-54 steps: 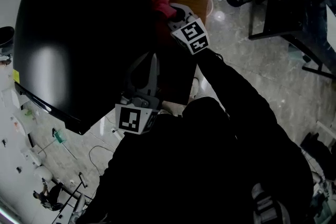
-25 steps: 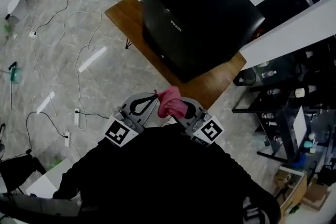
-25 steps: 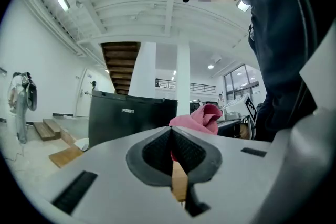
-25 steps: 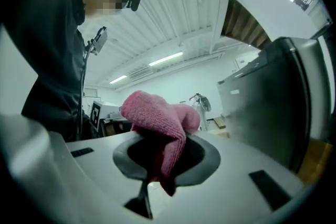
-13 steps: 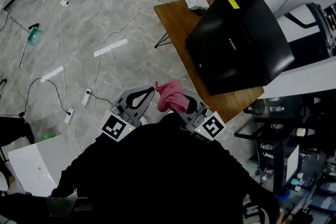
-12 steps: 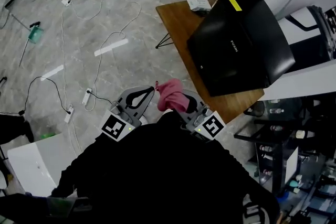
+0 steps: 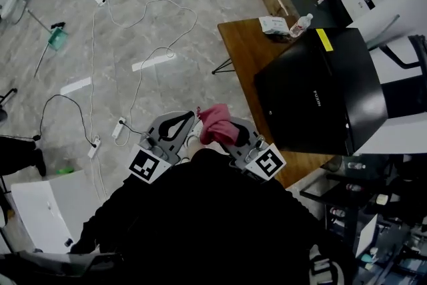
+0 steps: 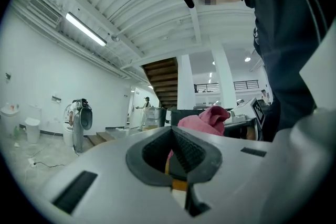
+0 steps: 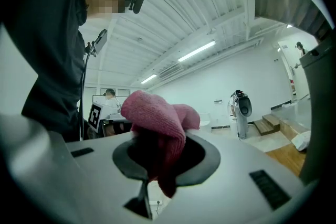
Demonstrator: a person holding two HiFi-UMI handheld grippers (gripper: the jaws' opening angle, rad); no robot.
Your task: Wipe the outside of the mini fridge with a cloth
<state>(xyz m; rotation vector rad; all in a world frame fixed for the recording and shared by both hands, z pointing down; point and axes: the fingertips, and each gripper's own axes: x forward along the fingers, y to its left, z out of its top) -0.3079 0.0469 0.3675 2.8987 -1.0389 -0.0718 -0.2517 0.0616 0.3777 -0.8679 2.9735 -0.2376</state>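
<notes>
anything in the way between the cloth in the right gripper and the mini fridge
Nothing visible does. The right gripper holds the pink cloth well apart from the mini fridge, which sits on the wooden table; only floor and the table's edge show in the gap between them.

Short white brand lettering on front of black box-shaped mini fridge, right side of scene: too small to read. Yellow rectangular sticker at fridge's far edge: print illegible.
</notes>
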